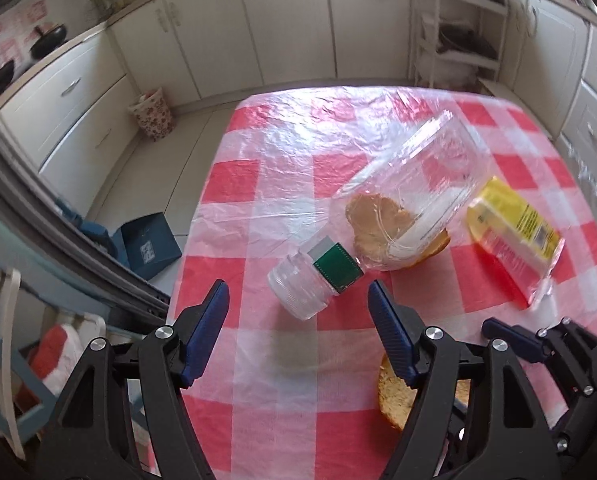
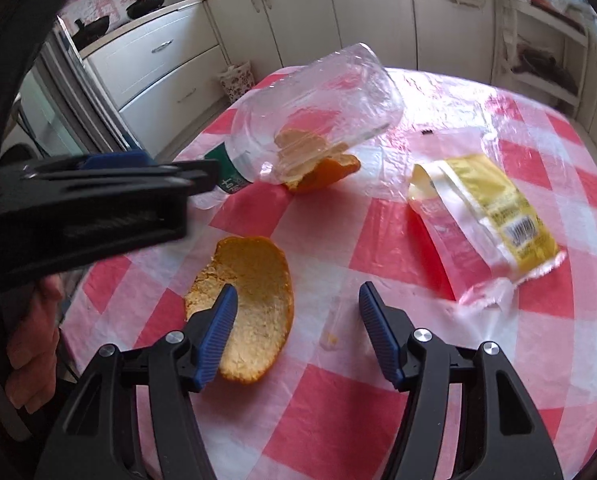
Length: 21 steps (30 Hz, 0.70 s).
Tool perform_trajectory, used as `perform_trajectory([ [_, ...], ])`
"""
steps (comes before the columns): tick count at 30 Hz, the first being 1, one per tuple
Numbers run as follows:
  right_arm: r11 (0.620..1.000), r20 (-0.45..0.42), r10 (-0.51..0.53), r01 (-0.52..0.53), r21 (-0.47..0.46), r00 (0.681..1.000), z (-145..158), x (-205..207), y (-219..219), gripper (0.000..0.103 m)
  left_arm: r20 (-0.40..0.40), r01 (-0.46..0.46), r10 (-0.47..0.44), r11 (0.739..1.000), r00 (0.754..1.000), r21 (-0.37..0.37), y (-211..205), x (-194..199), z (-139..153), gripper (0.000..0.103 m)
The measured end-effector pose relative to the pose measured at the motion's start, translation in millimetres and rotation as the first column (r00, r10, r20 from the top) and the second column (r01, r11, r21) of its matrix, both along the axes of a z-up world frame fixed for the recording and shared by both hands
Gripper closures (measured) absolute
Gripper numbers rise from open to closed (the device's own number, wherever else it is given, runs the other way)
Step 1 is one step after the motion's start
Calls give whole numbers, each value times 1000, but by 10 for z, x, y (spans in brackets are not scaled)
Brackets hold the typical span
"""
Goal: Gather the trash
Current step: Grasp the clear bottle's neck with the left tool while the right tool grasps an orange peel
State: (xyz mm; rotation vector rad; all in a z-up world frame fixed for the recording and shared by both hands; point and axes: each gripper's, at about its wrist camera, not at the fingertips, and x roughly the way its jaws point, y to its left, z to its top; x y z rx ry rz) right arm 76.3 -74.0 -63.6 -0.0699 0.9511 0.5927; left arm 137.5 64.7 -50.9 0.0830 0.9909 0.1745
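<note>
A clear plastic bottle [image 1: 382, 216] with a green label band is laid on its side, propped on one orange peel [image 2: 322, 174]. A second peel [image 2: 254, 304] is lying nearer, inner side up. A torn yellow wrapper [image 2: 486, 224] is spread flat to the right.

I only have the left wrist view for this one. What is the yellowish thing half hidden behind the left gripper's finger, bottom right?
Observer: A large curved piece of orange peel, pale inside up, lying on the red-and-white checked tablecloth.
Operator: Has the right gripper got it?
Observer: No. The right gripper is open, with one blue finger in front of the peel's edge and nothing pinched.
Operator: Is the bottle lying flat?
Observer: No. The clear plastic bottle is tilted, base raised, propped on a second orange peel.
</note>
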Motion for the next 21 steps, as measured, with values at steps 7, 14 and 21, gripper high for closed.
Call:
perform_trajectory([
  [7, 993, 49, 103, -100, -57, 994, 2, -75, 150, 79, -55, 53, -50, 997, 997, 51, -81, 254, -213, 35],
  [14, 988, 29, 145, -143, -58, 989, 58, -103, -11, 90, -101, 67, -68, 998, 992, -22, -96, 364, -330, 48],
  [21, 994, 32, 91, -88, -69, 995, 142, -110, -456, 95, -128, 43, -59, 992, 990, -120, -37, 172, -306, 63],
])
